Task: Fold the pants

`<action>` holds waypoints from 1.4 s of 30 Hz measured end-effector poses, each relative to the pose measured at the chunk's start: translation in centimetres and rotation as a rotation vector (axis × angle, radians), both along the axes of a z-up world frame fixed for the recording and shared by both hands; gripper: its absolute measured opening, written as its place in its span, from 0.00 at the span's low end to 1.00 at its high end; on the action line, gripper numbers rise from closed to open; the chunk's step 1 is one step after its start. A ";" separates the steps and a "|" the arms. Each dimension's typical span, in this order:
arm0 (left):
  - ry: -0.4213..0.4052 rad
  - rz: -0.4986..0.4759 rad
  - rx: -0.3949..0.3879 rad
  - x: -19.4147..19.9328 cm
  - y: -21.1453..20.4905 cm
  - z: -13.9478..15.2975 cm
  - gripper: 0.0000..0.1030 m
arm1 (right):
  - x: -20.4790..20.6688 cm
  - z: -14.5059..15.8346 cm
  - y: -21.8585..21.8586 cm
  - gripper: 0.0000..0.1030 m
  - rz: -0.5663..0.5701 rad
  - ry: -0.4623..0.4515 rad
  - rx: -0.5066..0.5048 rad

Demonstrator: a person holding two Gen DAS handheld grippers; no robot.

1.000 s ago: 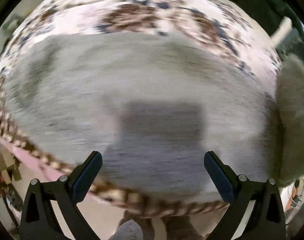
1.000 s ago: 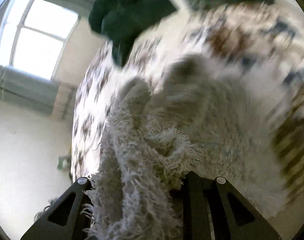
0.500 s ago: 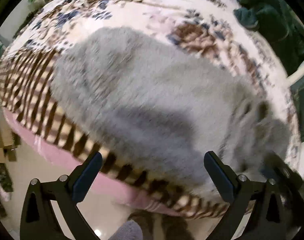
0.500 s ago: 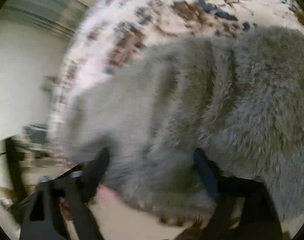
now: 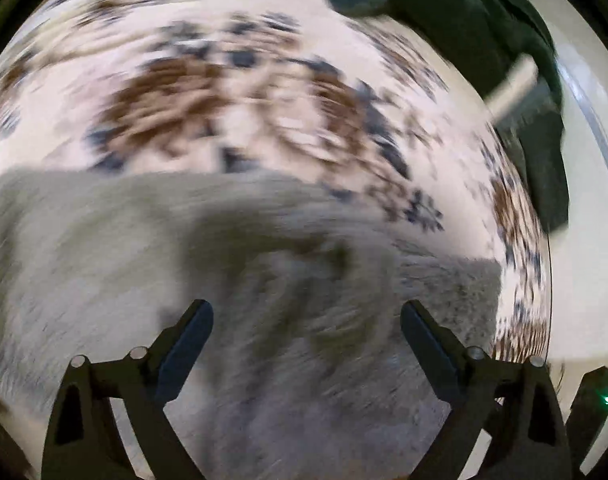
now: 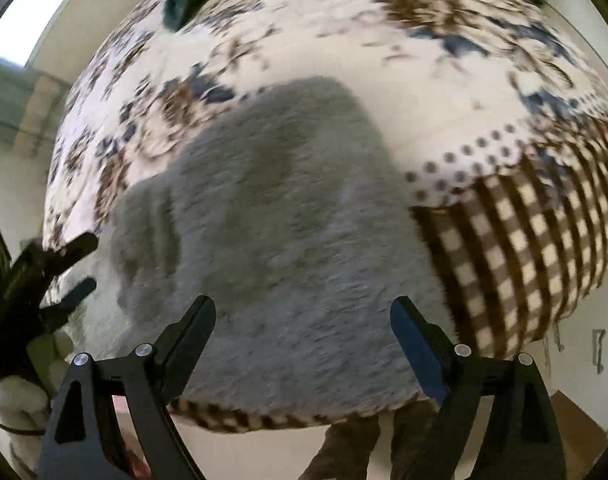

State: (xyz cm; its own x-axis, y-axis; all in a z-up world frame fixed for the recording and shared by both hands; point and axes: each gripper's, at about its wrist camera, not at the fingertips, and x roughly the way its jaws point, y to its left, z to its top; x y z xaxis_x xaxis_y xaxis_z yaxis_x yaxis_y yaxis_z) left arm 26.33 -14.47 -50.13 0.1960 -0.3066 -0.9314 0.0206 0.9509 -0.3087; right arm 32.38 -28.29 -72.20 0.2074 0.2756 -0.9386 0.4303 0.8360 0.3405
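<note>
I see one pair of fluffy gray pants (image 6: 287, 240), one flowery bedspread (image 6: 344, 52), one dark green blanket (image 5: 484, 40), and my two grippers (image 5: 306, 334) (image 6: 301, 330).

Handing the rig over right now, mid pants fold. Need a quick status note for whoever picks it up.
Left gripper: open, holding nothing, over the grey fleece pants.
Right gripper: open, holding nothing, above the pants near the front edge of the bed.
Pants: lying released on the patterned bedspread, in a compact grey shape. The left view is motion-blurred, so the layers cannot be counted.
Dark green clothing sits at the far side of the bed, untouched.
Done: at least one fold seems laid down, judging by the bulk.
Left: check the edges, then probably one more fold and smoothing.
</note>
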 end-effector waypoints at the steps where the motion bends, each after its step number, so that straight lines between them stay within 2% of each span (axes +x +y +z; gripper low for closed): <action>1: 0.002 -0.039 0.013 0.5 -1.2 -0.6 0.71 | 0.1 -0.4 -0.1 0.88 -0.011 0.004 0.004; 2: 0.004 -0.071 0.021 0.7 -2.2 -0.9 0.53 | 0.1 -0.6 0.1 0.88 -0.018 0.010 0.009; 3: 0.013 -0.112 0.026 1.0 -3.3 -1.6 0.24 | 0.0 -1.4 -0.2 0.88 -0.028 0.022 0.022; 5: 0.038 -0.164 0.028 1.1 -4.5 -2.8 0.05 | 0.1 -2.6 -0.3 0.88 -0.042 0.036 0.038; 9: -0.017 -0.147 -0.017 -0.2 -3.2 -1.1 0.04 | 0.5 -3.7 -0.9 0.88 -0.048 0.031 0.057; 13: -0.050 -0.026 -0.058 -1.6 1.1 2.2 0.04 | 0.8 -3.3 -1.7 0.88 -0.053 0.019 0.082; 15: -0.049 0.022 -0.063 -1.8 3.2 2.9 0.04 | 0.8 -2.8 -1.9 0.88 -0.051 0.013 0.099; 18: 0.001 0.095 -0.058 -1.7 5.6 1.7 0.04 | 0.8 -2.1 -1.9 0.88 -0.032 0.022 0.103; 22: 0.112 0.154 -0.187 -2.4 7.3 0.3 0.09 | 1.2 -1.6 -0.9 0.88 -0.005 0.056 0.115; 24: 0.141 0.175 -0.218 -3.6 7.5 0.6 0.21 | 1.0 -1.2 -0.3 0.88 0.006 0.060 0.141; 26: 0.168 0.181 -0.222 -5.2 7.1 0.7 0.30 | 0.8 -1.0 0.5 0.88 0.027 0.064 0.156; 28: 0.213 0.161 -0.217 -6.5 6.2 0.1 0.32 | 0.3 -1.0 1.1 0.88 0.048 0.074 0.159; 30: 0.263 0.129 -0.174 -7.5 5.0 -1.2 0.32 | -0.1 -1.3 1.4 0.88 0.063 0.087 0.164; 32: 0.287 0.095 -0.146 -8.2 3.9 -2.5 0.31 | -0.3 -1.8 1.7 0.88 0.073 0.108 0.159; 34: 0.231 0.064 -0.107 -8.8 3.3 -2.2 0.10 | -0.3 -2.3 1.8 0.88 0.071 0.120 0.160; 35: 0.213 0.061 -0.114 -9.0 3.3 -1.8 0.04 | -0.3 -2.3 1.8 0.88 0.071 0.122 0.158; 37: 0.164 0.081 -0.106 -10.0 3.9 -0.4 0.03 | -0.2 -2.3 1.7 0.88 0.071 0.118 0.154; 39: 0.148 0.113 -0.103 -11.2 5.2 0.9 0.03 | -0.1 -2.2 1.6 0.88 0.072 0.113 0.155; 42: 0.173 0.134 -0.094 -12.4 6.7 0.7 0.04 | 0.0 -2.3 1.7 0.88 0.078 0.121 0.166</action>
